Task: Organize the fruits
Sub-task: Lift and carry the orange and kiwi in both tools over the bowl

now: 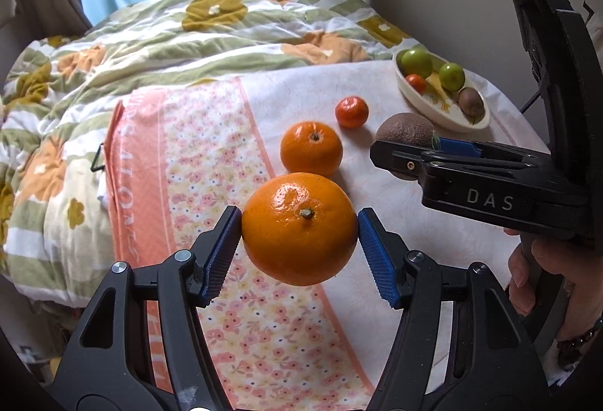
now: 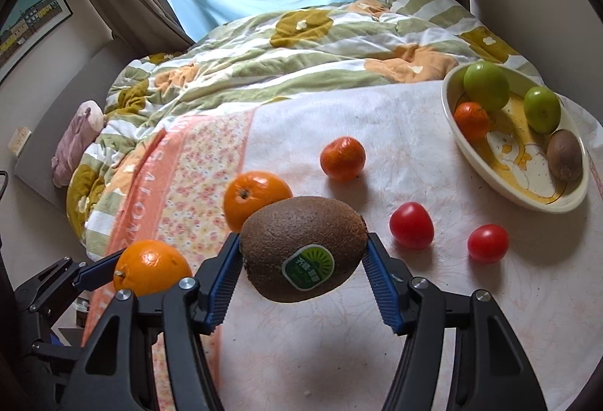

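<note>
Both tools were loaded and off the surface. The left tool (image 1: 299, 230) was about half open, its blue pads (image 1: 222, 252) pressed on the sides of a big orange (image 1: 299, 228), stem facing the camera. The right tool (image 2: 303, 252) was about half open too, clamped on a stickered kiwi (image 2: 303, 247) across its long axis. Both fruits hung clear above the cloth-covered bed (image 2: 414, 155), with shadows beneath them.

Left on the cloth: a second orange (image 2: 256, 198), a small mandarin (image 2: 342, 158), two tomatoes (image 2: 411, 225) (image 2: 487, 243). The oval dish (image 2: 520, 202) sat at the far right, holding two green apples (image 2: 486, 85), a mandarin and another kiwi. That dish was probably the target.

Handling, by judgement: the orange was firm, round, with glossy peel, so it could roll or slip between the pads; a grip at the widest part, as here, looked right. The kiwi was softer and would bruise if squeezed hard, but its fuzzy skin gave friction. The end-to-end hold left little pad contact, so it might pivot. The tomatoes looked the most fragile and needed light pressure across the middle. The dish was crowded, so fruit should be lowered in, not dropped.
</note>
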Tool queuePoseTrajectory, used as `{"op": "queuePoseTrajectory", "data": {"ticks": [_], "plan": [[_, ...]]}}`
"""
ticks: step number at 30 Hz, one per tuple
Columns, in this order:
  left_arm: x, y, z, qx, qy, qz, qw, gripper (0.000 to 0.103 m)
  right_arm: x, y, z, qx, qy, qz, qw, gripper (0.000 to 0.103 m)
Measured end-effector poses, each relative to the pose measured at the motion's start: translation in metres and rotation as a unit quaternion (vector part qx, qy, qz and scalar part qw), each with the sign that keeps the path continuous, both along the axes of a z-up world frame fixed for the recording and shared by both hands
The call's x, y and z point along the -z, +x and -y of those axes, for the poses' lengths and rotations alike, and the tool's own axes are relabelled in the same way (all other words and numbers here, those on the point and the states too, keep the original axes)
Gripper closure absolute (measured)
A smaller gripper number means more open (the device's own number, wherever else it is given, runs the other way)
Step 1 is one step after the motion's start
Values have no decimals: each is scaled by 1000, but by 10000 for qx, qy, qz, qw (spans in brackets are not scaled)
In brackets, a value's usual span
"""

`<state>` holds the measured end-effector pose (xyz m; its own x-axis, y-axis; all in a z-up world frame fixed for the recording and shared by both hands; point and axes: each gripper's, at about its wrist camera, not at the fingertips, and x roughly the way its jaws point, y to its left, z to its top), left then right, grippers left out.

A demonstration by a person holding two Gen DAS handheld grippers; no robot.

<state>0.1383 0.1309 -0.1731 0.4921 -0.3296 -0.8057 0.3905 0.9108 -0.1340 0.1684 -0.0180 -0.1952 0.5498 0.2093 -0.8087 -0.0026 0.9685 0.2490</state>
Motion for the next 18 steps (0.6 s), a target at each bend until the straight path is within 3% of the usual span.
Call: {"op": "queuePoseTrajectory", "data": {"ticks": [8,18], "plan": [[-42,0,23,-205,-78,267,9994,36,-50,-13,28,-116,161,322,9993,43],[-74,17,102,-368,-265,487,9978,36,-80,-10,114,-411,-26,439,9982,43]]}}
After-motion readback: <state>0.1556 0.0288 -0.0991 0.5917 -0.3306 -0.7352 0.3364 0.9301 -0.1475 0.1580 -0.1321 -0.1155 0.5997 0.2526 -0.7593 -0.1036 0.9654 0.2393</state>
